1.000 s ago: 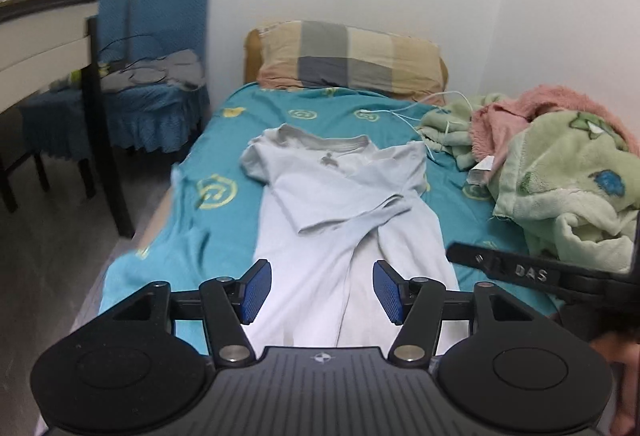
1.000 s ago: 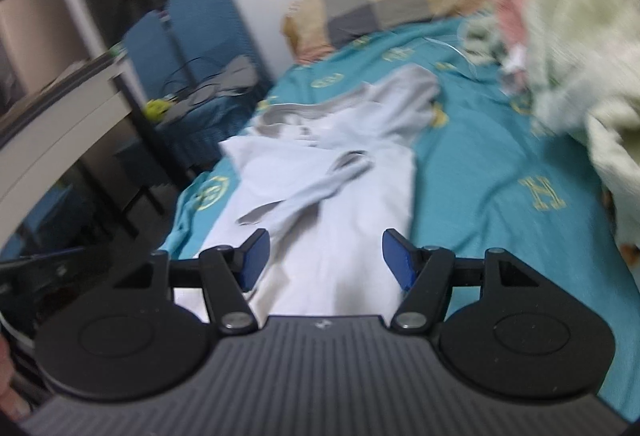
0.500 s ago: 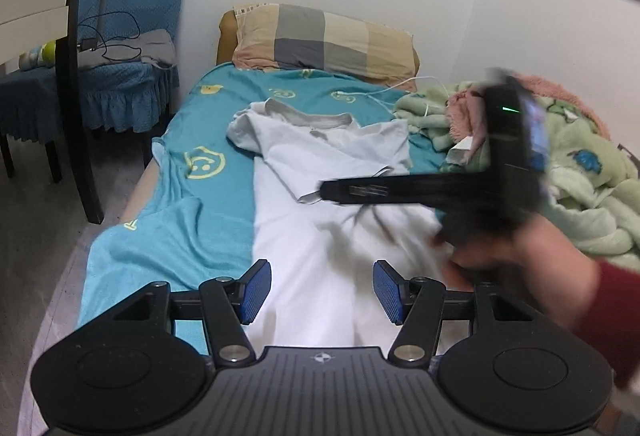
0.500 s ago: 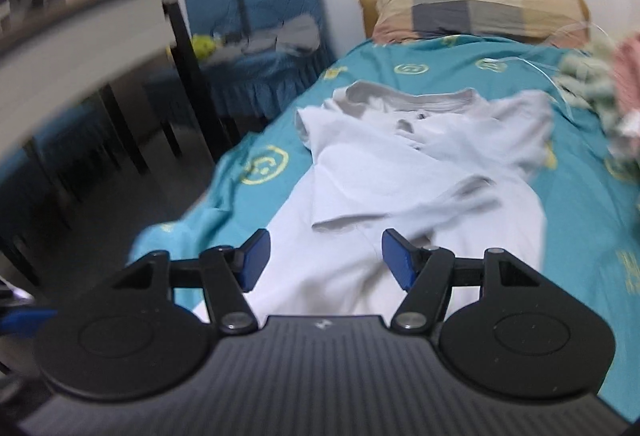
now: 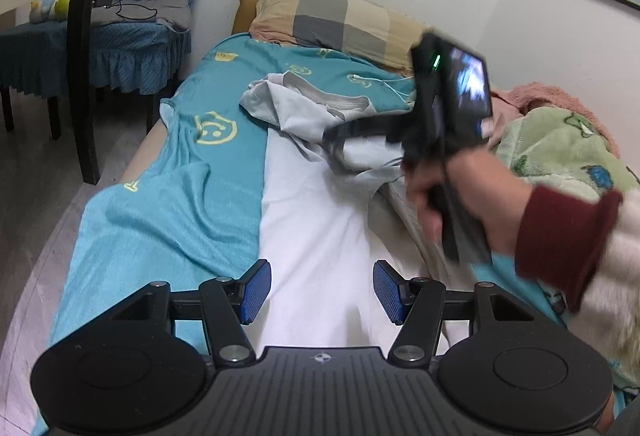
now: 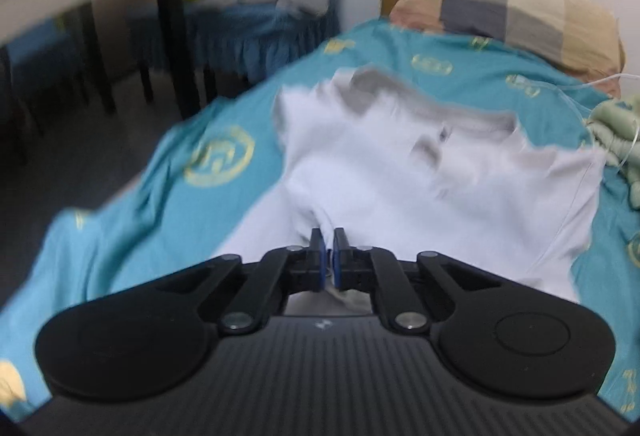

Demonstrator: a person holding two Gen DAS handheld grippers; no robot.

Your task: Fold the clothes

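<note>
A pale grey T-shirt [image 5: 320, 220] lies lengthwise on the teal bedspread [image 5: 192, 204], collar toward the pillow. My left gripper [image 5: 322, 292] is open and empty above the shirt's lower part. My right gripper [image 6: 328, 256] is shut on a fold of the shirt [image 6: 420, 188], near its middle. In the left wrist view the right gripper [image 5: 340, 144] shows as a blurred black tool in a hand, over the shirt's right sleeve area.
A checked pillow [image 5: 340, 20] lies at the bed's head. A green and pink blanket heap [image 5: 560, 144] fills the bed's right side. Blue-covered chairs [image 5: 132, 36] and a dark-legged table [image 5: 80, 76] stand left of the bed. A white cable [image 6: 580, 172] crosses the shirt's right edge.
My right gripper has moved forward onto the shirt and shut on its fabric. The shirt's upper part has bunched. My left gripper stays open and has shifted slightly closer to the bed.
</note>
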